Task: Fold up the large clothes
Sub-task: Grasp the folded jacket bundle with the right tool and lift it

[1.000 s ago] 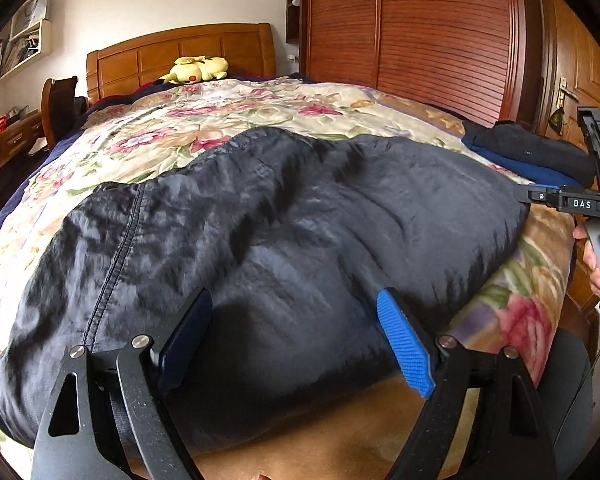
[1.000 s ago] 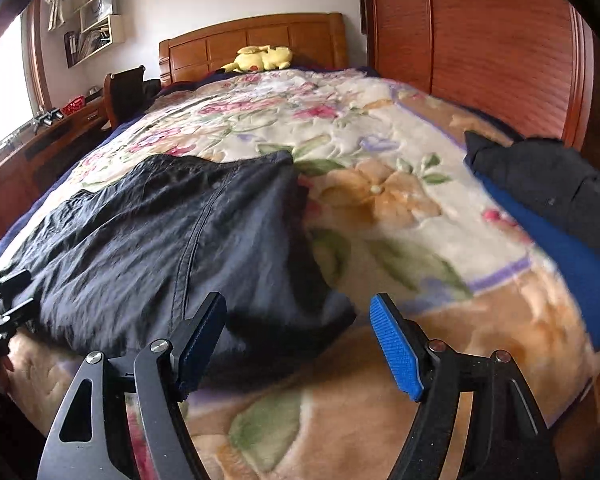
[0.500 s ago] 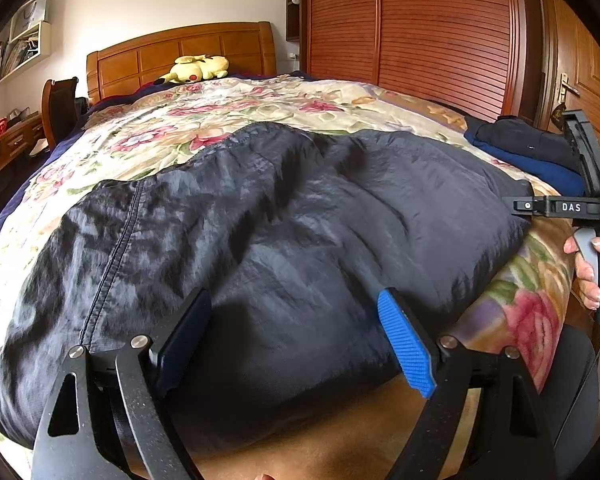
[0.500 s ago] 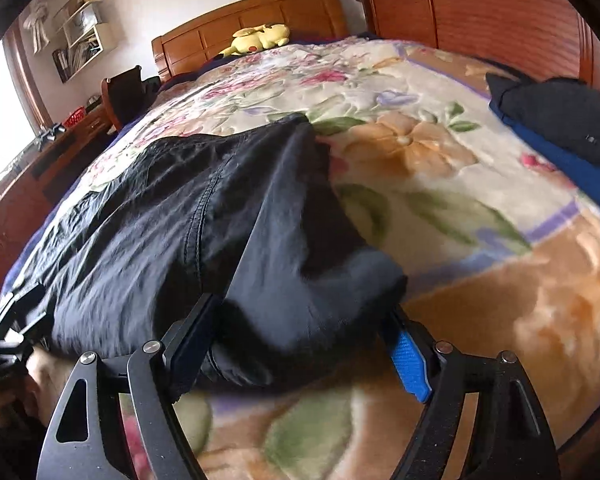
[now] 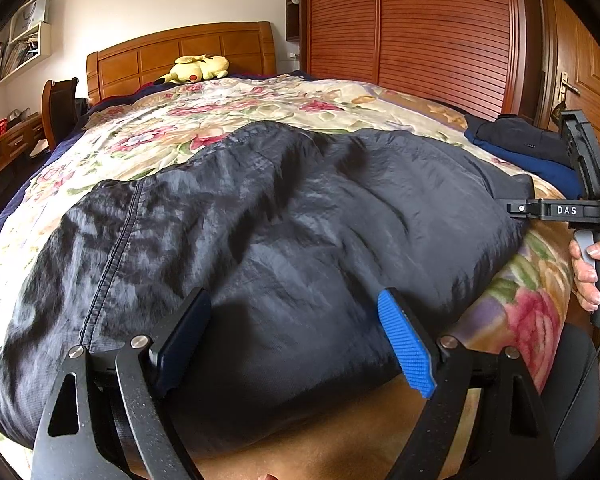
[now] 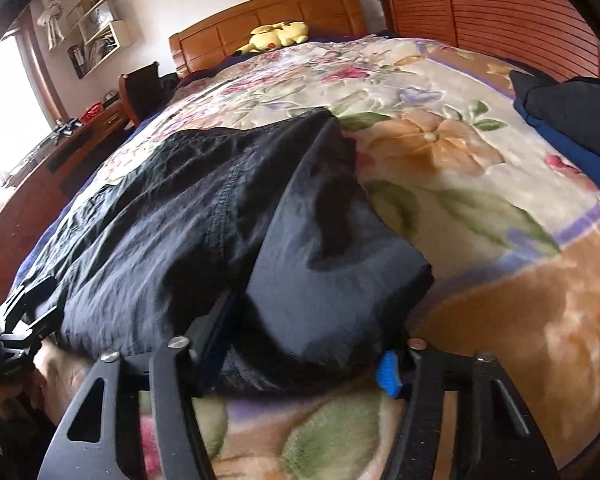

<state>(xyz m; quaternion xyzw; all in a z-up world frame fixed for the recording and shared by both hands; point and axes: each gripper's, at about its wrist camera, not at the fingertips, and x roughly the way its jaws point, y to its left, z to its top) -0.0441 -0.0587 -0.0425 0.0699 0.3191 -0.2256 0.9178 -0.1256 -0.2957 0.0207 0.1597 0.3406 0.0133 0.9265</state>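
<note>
Gripping stage: right tool (image 6: 300, 344) closing around the near-right corner of the dark crinkled nylon garment (image 6: 188, 216), left tool (image 5: 296, 340) spread over its near hem, calling next for a matching left pinch.

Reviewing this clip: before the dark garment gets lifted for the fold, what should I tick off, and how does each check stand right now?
1. Right tongs around the dark garment corner: ok, cloth between the closing jaws.
2. Right pads pressing firmly: cannot tell, cloth hides them.
3. Left tongs gripping the near edge: not ok, jaws wide, cloth between them unclamped.
4. Garment lying spread on the floral blanket: ok, though wrinkled.
5. Folded clothes pile apart from the garment: ok.
</note>
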